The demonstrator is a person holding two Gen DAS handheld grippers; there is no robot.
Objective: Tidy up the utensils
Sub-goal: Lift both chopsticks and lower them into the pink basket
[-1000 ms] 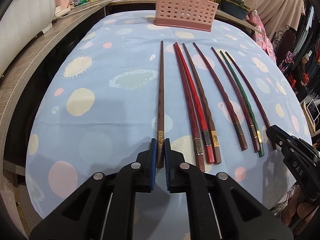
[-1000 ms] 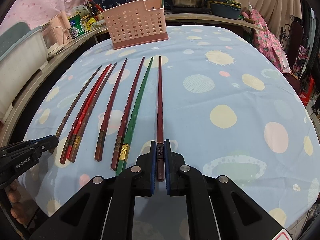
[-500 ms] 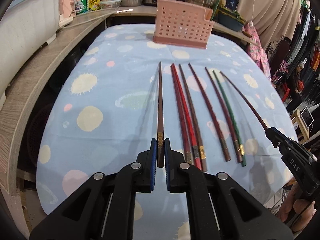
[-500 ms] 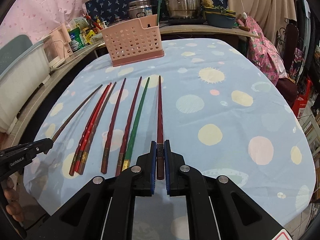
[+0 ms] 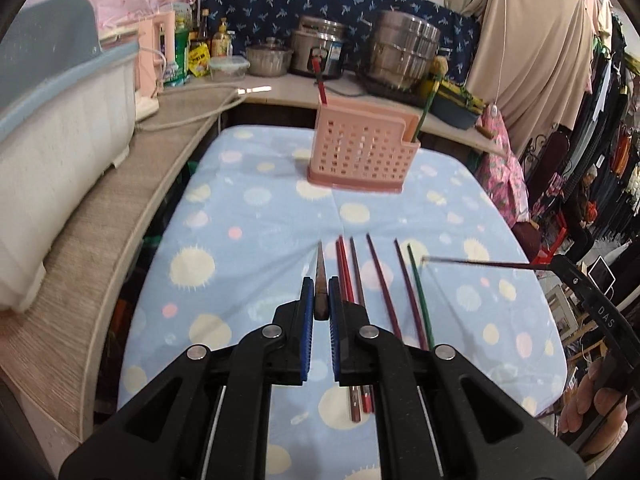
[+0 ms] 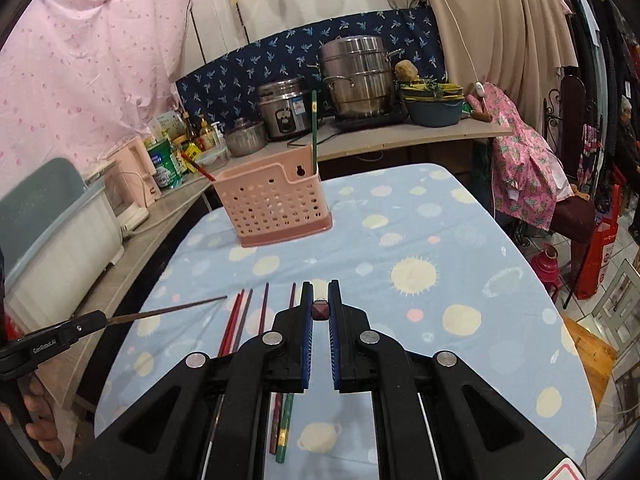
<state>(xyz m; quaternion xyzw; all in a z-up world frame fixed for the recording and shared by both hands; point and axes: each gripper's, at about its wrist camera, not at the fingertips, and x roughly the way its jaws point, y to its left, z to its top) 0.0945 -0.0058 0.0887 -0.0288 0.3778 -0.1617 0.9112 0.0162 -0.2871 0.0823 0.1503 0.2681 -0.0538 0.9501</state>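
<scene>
So I've got one long brown wooden chopstick point(image 5: 320, 280) pinched in my left gripper point(image 5: 318, 312) and a dark red chopstick point(image 6: 321, 313) clamped in my right gripper point(image 6: 319, 312), both lifted off the blue spotted tablecloth point(image 5: 260, 240). The pink perforated plastic utensil caddy point(image 5: 362, 152) sits at 12 o'clock, far end of the table, already holding a red stick point(image 5: 321, 84) and a green stick point(image 6: 314, 128). Five loose chopsticks point(image 5: 384, 292) still lie below at my 1 o'clock, so I'd guess under halfway done.
</scene>
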